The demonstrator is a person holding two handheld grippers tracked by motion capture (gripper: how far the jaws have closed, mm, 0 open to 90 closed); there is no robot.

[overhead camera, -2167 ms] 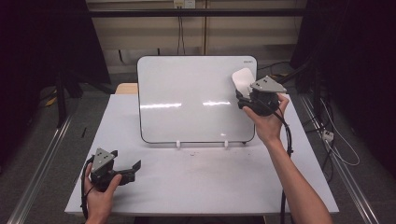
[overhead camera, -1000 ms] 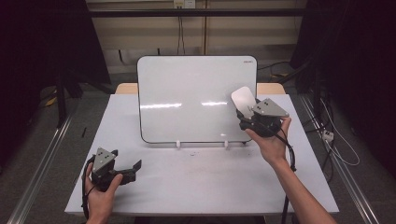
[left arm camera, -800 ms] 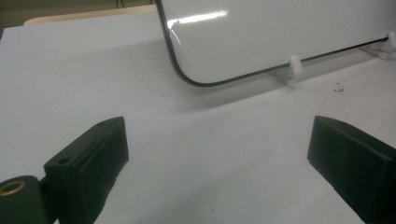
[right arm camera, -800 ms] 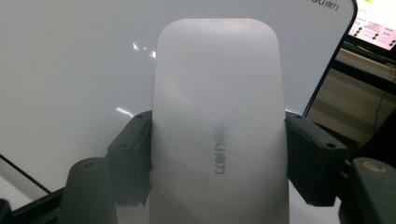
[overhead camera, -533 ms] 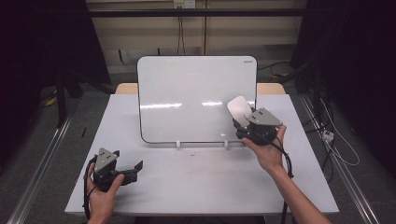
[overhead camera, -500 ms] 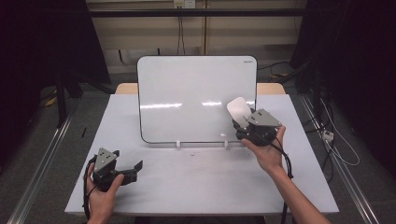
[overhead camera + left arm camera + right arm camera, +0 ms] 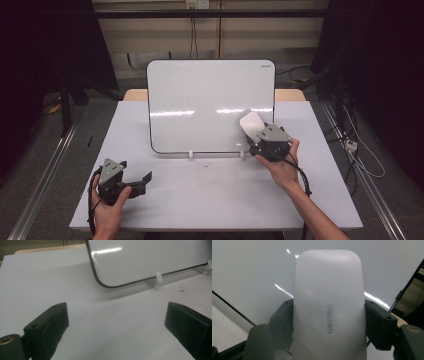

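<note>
A white board (image 7: 210,105) with a thin dark rim stands upright on small white feet at the back middle of the white table (image 7: 215,200). My right gripper (image 7: 253,136) is shut on a white board eraser (image 7: 251,124), held against the board's lower right corner. In the right gripper view the eraser (image 7: 329,305) sits between both black jaws, its grey lettering facing the camera, with the board (image 7: 249,270) right behind it. My left gripper (image 7: 145,179) rests low near the table's front left, jaws wide apart and nothing between them. The left gripper view looks toward the board's lower left corner (image 7: 105,277).
A small white foot (image 7: 157,278) props the board, and a tiny speck (image 7: 181,289) lies on the table in front of it. A wooden table edge (image 7: 290,94) shows behind the board. Dark curtains and metal rails flank the table.
My right gripper has carried the eraser down the board's right side, from the upper right corner to the lower right. The left gripper has stayed in place.
</note>
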